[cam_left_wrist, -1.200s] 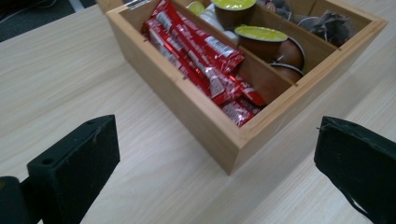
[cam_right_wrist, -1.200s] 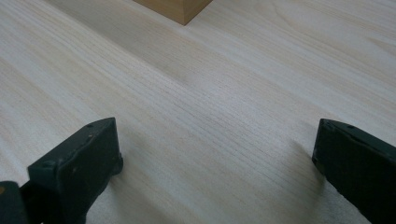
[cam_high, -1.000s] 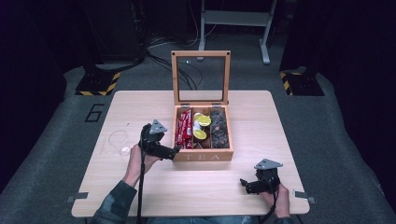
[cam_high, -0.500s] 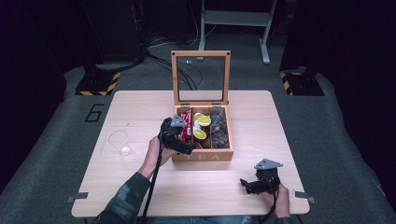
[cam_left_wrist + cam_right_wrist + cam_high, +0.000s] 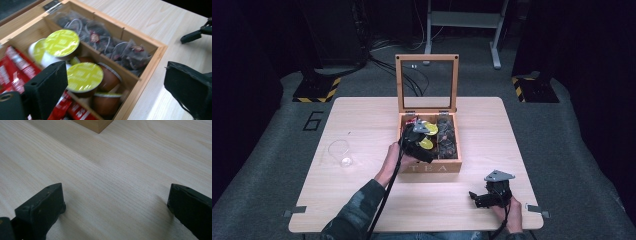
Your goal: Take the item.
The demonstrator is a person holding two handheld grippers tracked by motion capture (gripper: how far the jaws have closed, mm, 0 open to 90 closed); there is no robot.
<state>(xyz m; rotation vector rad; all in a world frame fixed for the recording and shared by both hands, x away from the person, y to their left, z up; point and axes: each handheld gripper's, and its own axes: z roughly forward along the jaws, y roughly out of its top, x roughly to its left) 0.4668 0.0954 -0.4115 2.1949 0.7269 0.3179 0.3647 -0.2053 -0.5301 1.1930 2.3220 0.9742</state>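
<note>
- While the right gripper is resting wide open and empty on the bare table, the left gripper is hanging over the box, its jaws just narrowing a little, nothing between them.
- Judged step: reaching for a capsule in the middle compartment.
- Next move is calling for lowering squarely over that foil lid, then closing.
- Capsules are showing glossy green lids on brown cups; the red items beside them, probably sachets, are looking blurred; clear tea bags are crinkling.
</note>
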